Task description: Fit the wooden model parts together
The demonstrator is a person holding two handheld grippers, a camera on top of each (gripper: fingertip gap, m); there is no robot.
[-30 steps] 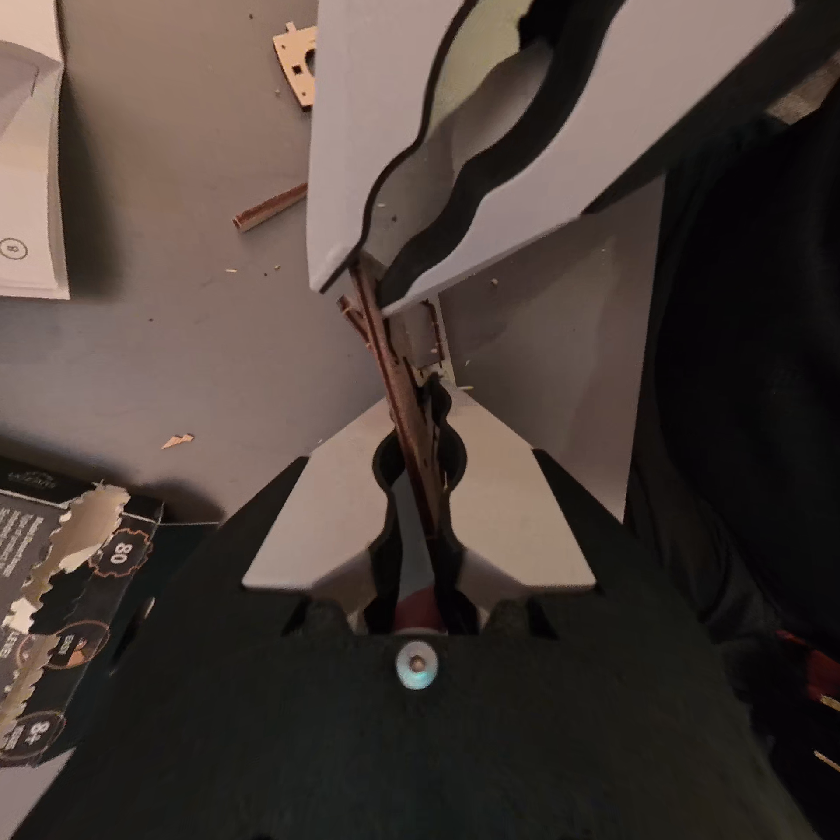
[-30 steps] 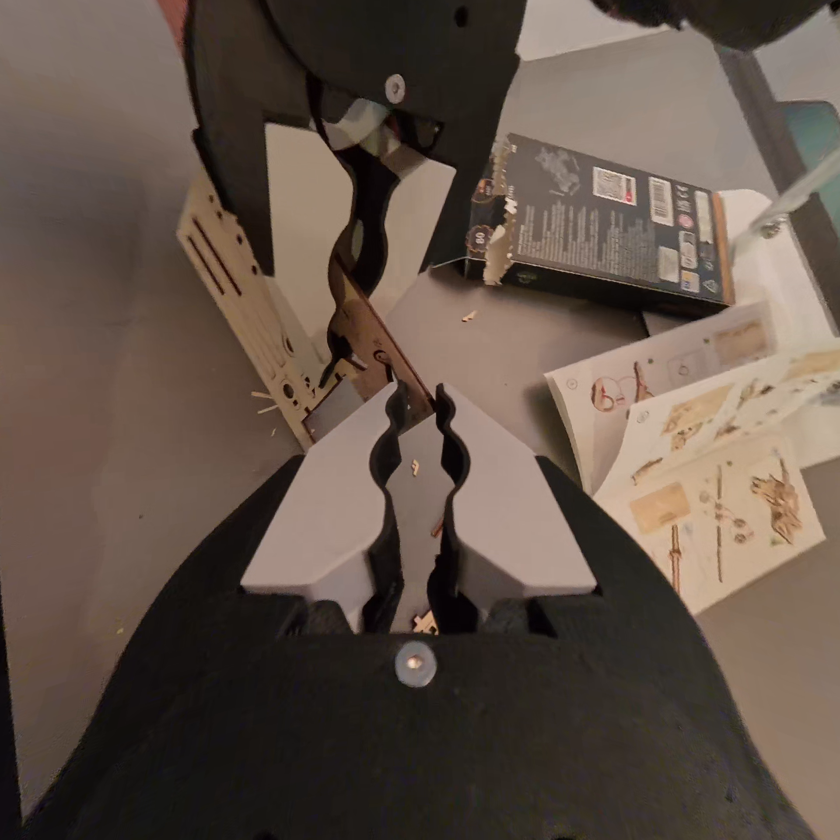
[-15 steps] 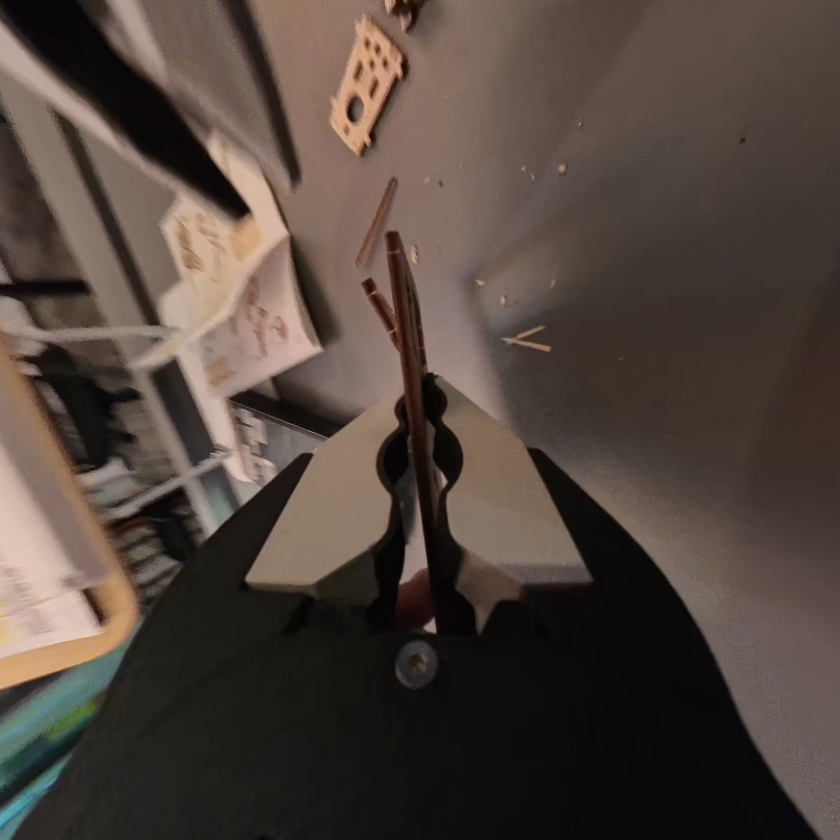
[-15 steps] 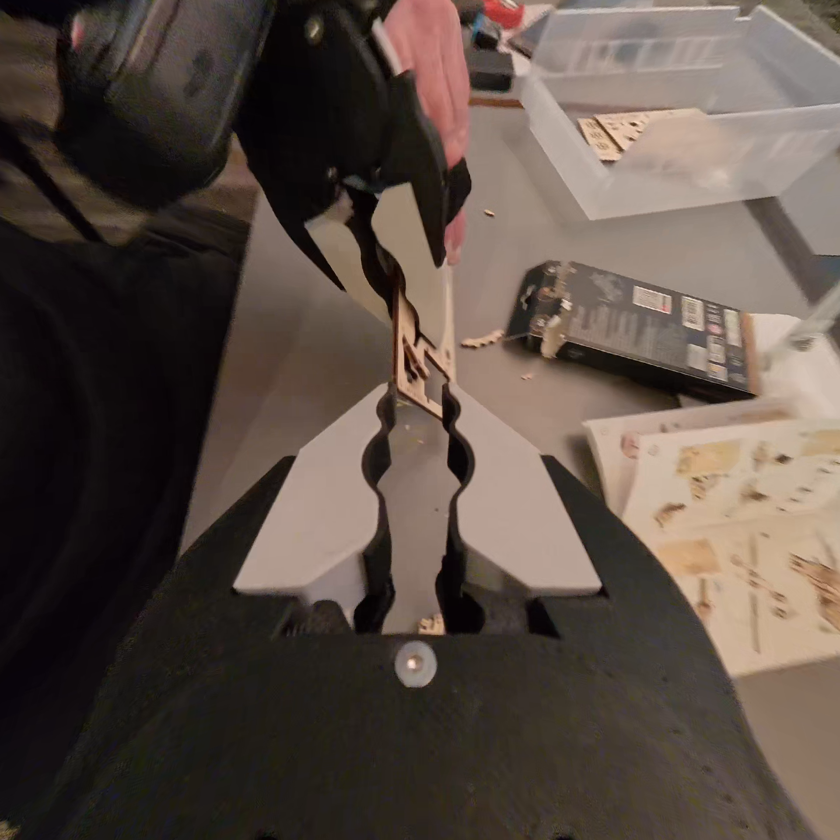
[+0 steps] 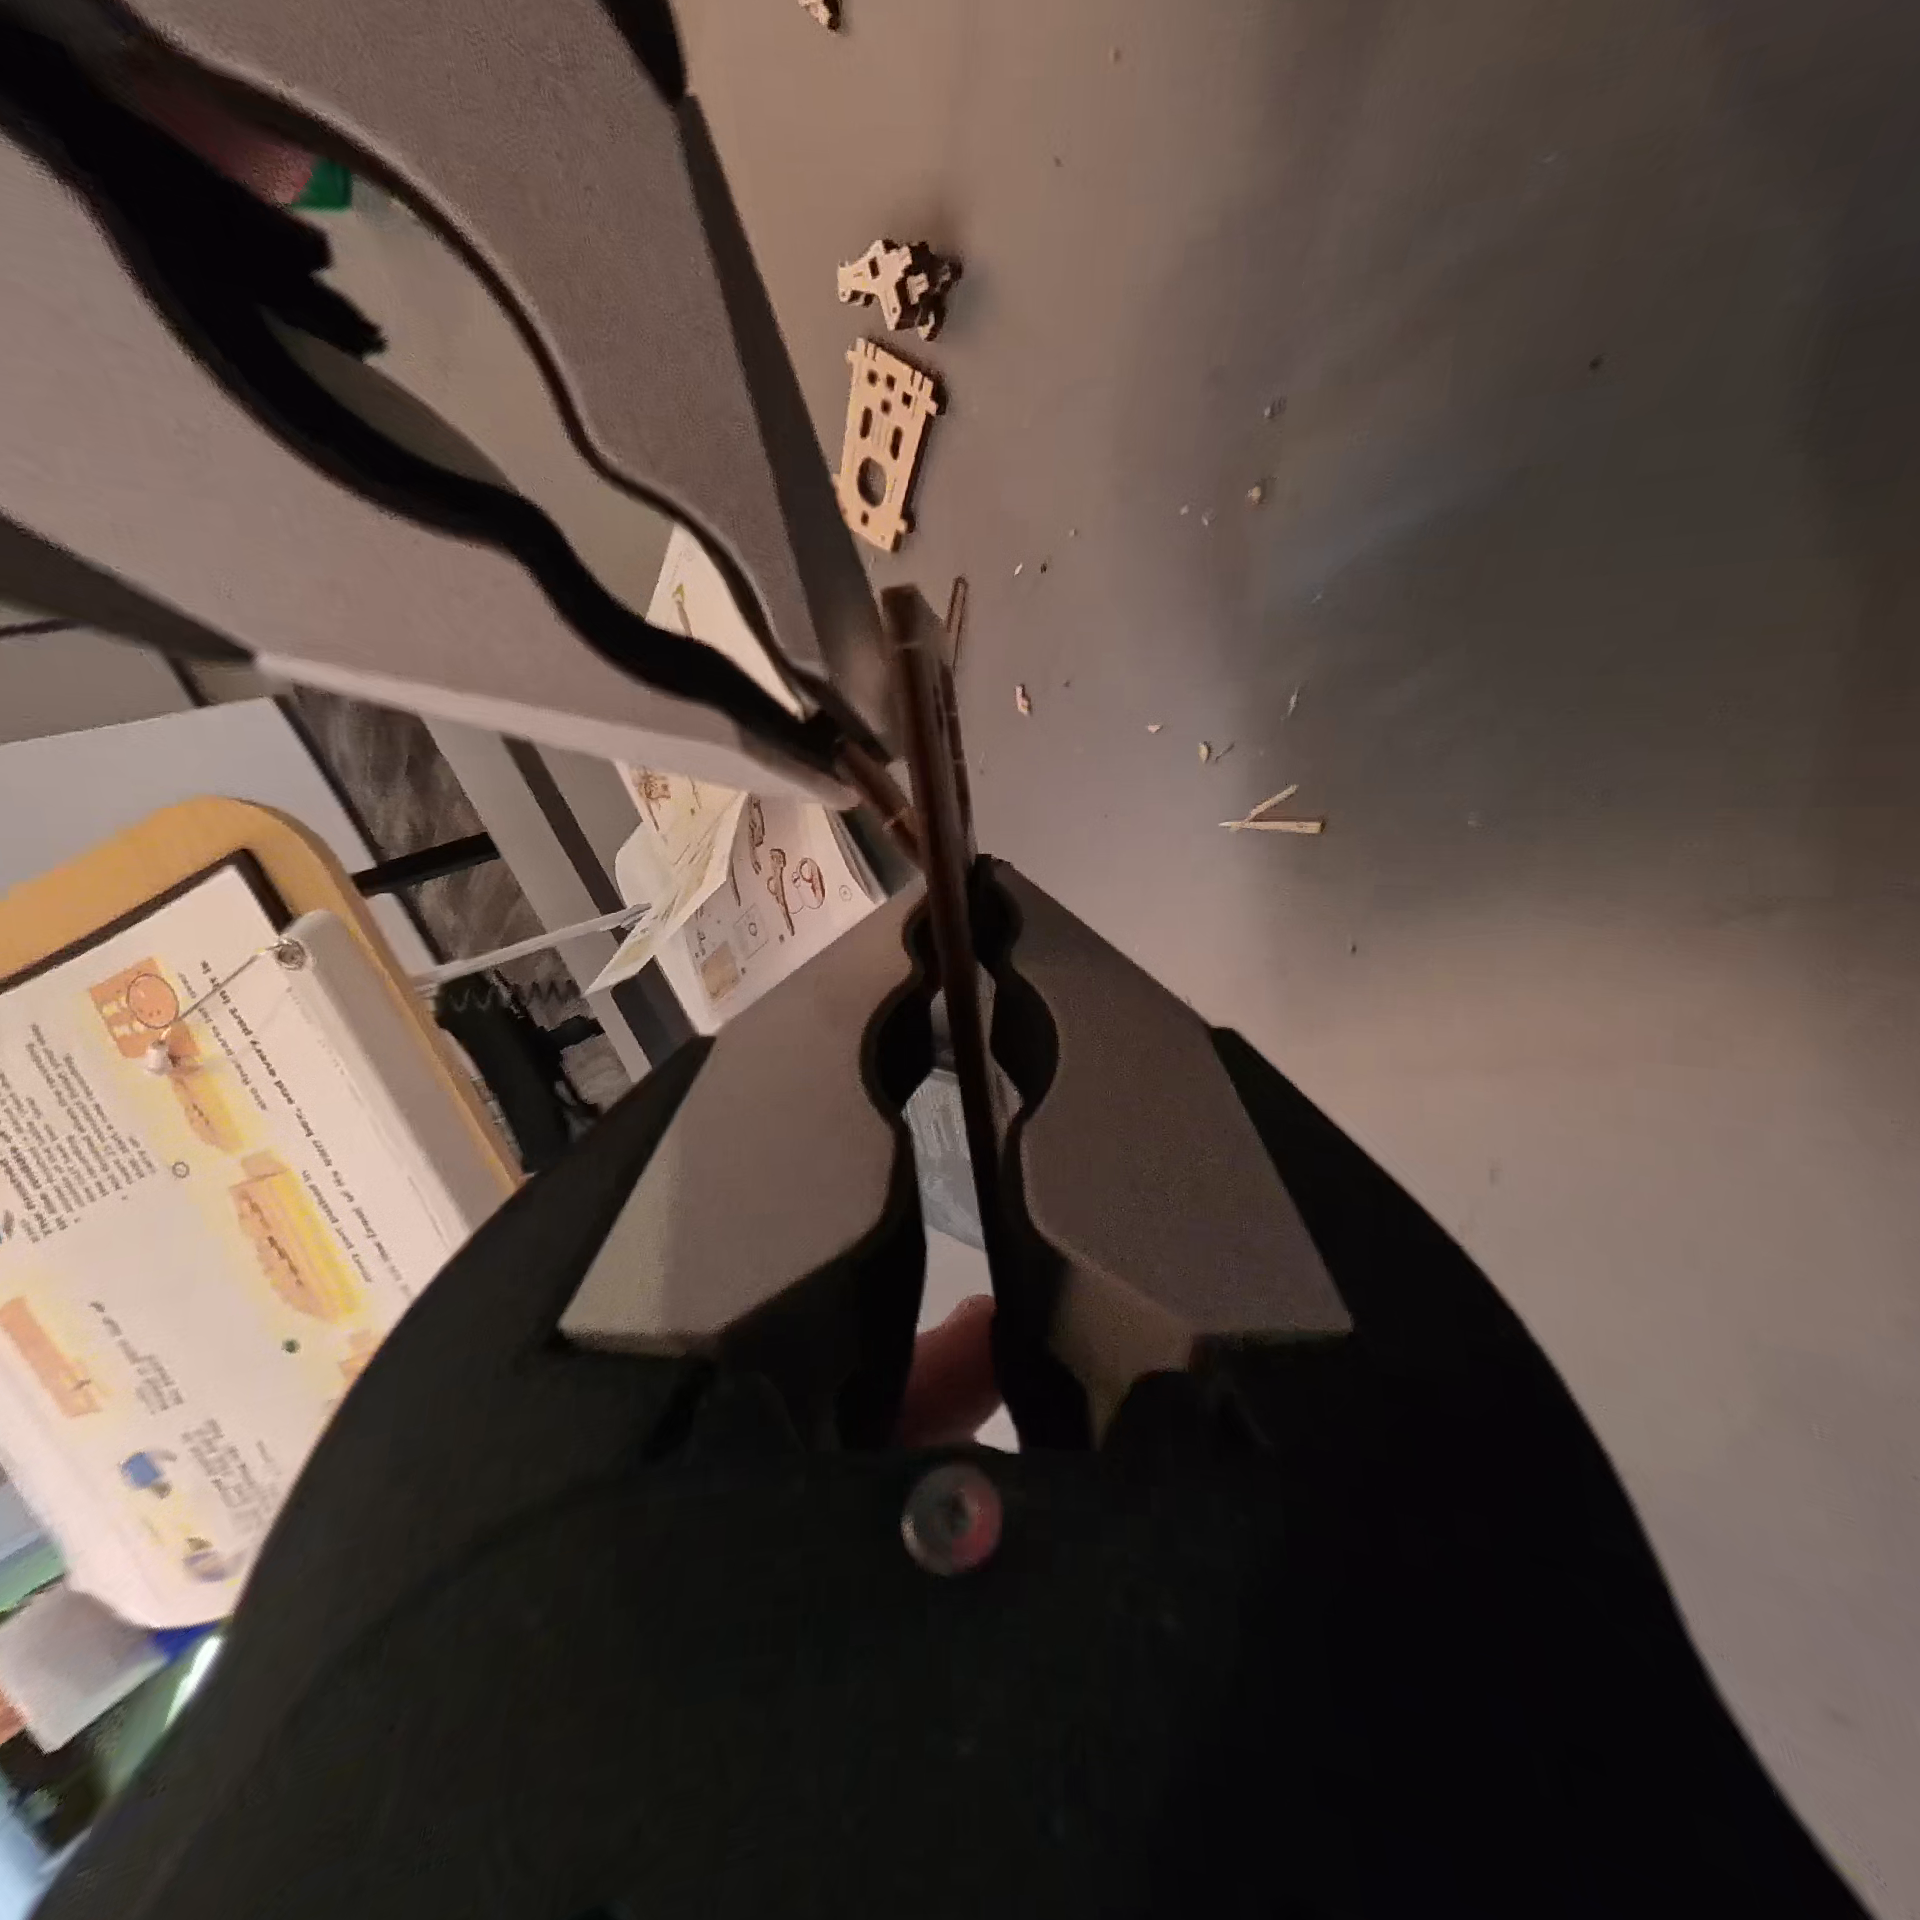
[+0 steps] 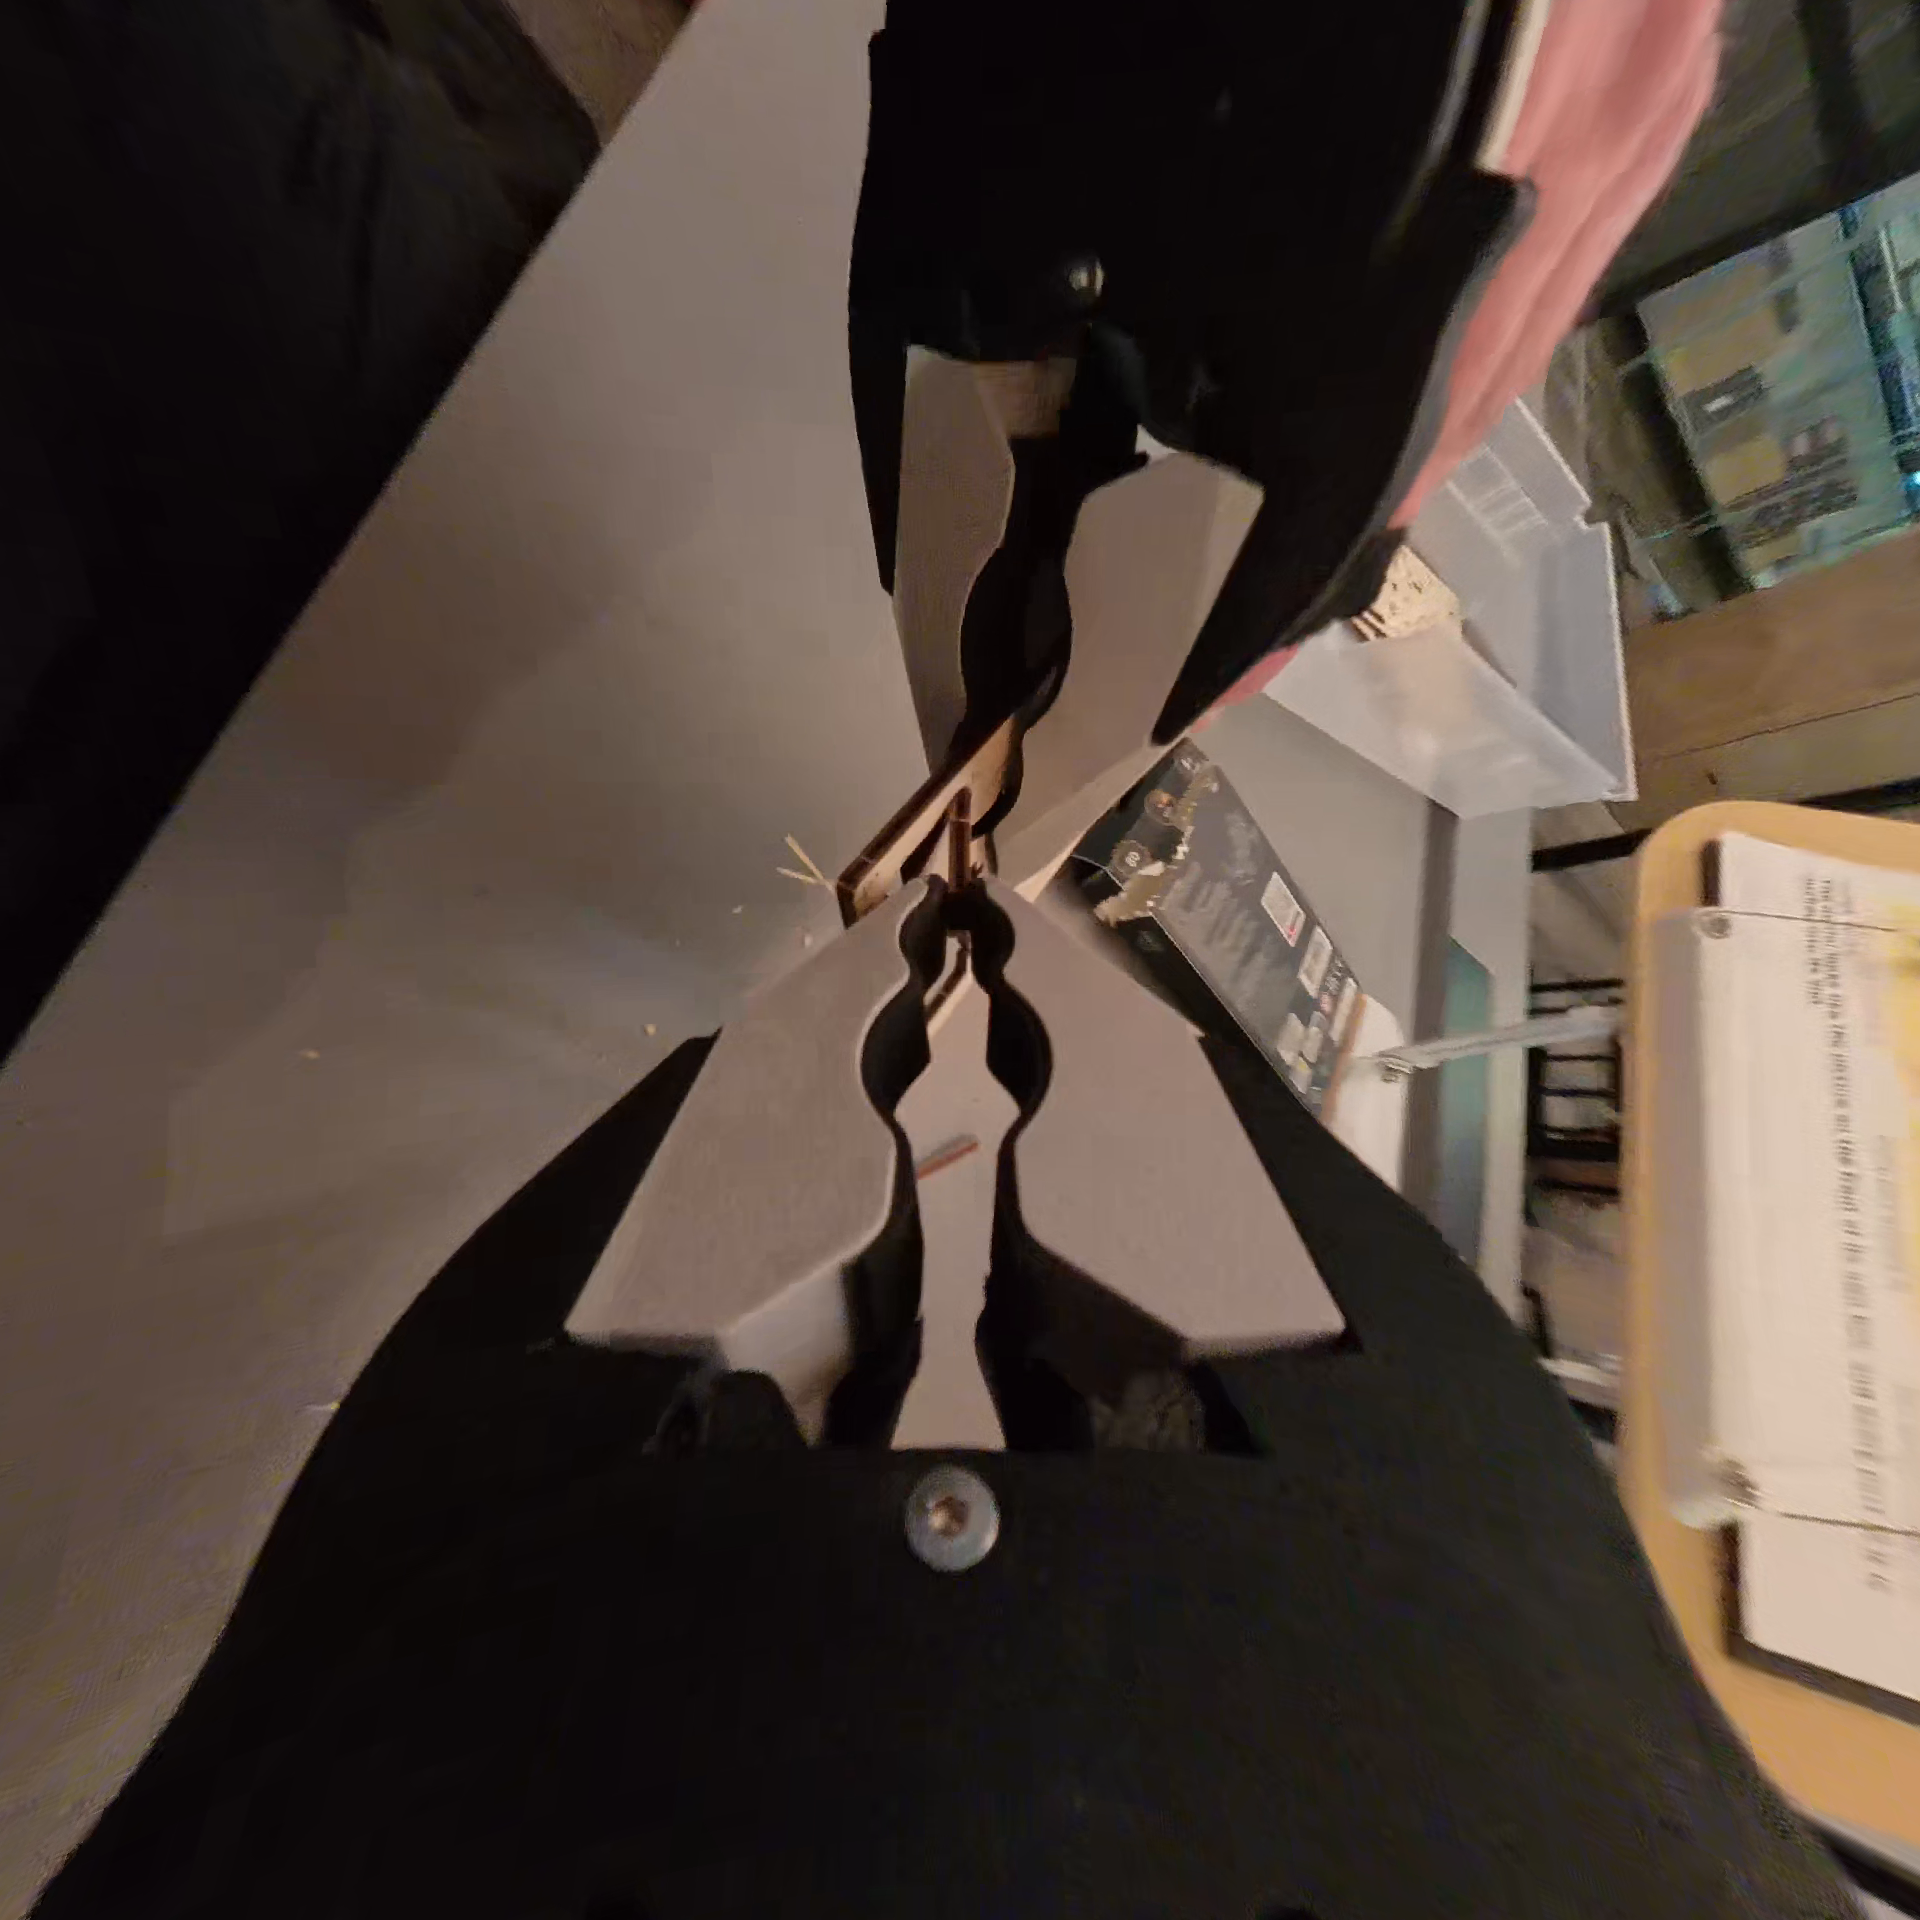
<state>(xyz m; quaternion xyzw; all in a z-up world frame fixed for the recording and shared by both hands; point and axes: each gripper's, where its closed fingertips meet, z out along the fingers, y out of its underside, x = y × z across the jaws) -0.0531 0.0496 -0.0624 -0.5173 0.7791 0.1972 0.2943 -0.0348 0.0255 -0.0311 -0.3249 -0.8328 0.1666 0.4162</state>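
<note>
Wooden model panel: flat laser-cut plywood panel (image 6: 914, 847), pale face with dark burnt edges and cut slots; held off the grey worktop (image 5: 1507, 520) between the two tools, seen edge-on (image 5: 940, 831) in the left wrist view.
Step in hand: mating a small part to the panel; judged to be mid-insertion, joint not yet confirmed seated.
Left tool: left tool (image 5: 956, 935) clamped on the panel edge, jaws closed against the thin sheet.
Right tool: right tool (image 6: 956, 914) tips pinched on a small thin brown wooden piece (image 6: 958, 847) that meets the panel face; the gap behind the tips is empty.
Next move: calls for aligning tab with slot squarely, then pressing along the slot axis while the left tool braces; thin plywood is likely to snap if twisted.
Spare parts: pale slotted wooden plate with round hole (image 5: 885, 447) and small interlocked wooden cluster (image 5: 899, 283), lying well apart from the joint.
Debris: wood splinters (image 5: 1273, 821) scattered on the worktop.
</note>
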